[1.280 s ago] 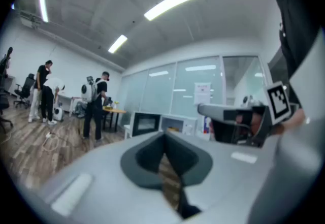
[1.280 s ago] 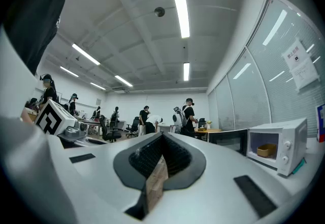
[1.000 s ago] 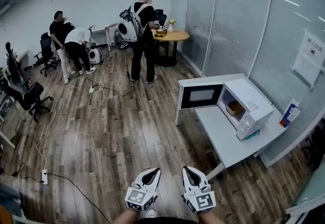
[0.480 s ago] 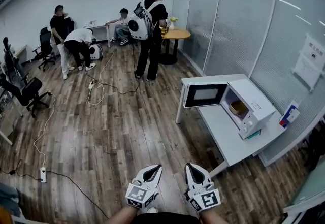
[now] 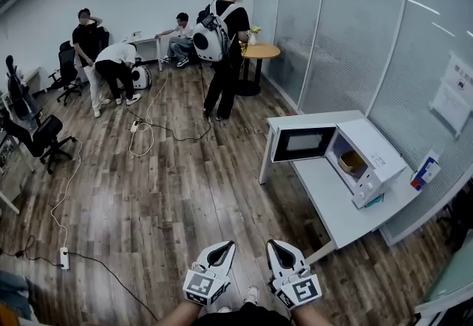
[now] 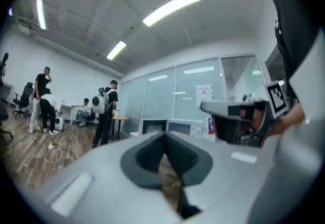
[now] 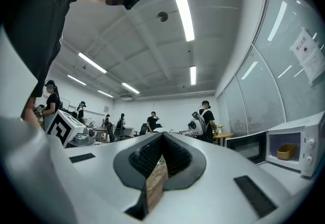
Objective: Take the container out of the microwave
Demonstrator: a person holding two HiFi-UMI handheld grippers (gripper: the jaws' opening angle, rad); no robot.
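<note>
A white microwave [image 5: 377, 158] stands on a white table [image 5: 332, 206] at the right, its door [image 5: 303, 143] swung open to the left. Inside it sits a small yellowish container [image 5: 352, 162], which also shows in the right gripper view as the container [image 7: 287, 152] in the microwave [image 7: 304, 149]. Both grippers hang at the bottom of the head view, well short of the table. My left gripper [image 5: 226, 247] is shut and holds nothing. Beside it my right gripper [image 5: 273, 246] is shut too, with nothing in it. The fingertips meet in both gripper views.
A blue and white box [image 5: 425, 169] stands on the table's far right end. Glass walls run along the right. Several people [image 5: 225, 47] stand or bend at the back near a round table [image 5: 260, 52]. Cables [image 5: 70, 191] and office chairs [image 5: 41, 143] occupy the left floor.
The microwave and table have drifted slightly right and lower in the head view. The person with the backpack has stepped right toward the round table. Both grippers stay shut, side by side.
</note>
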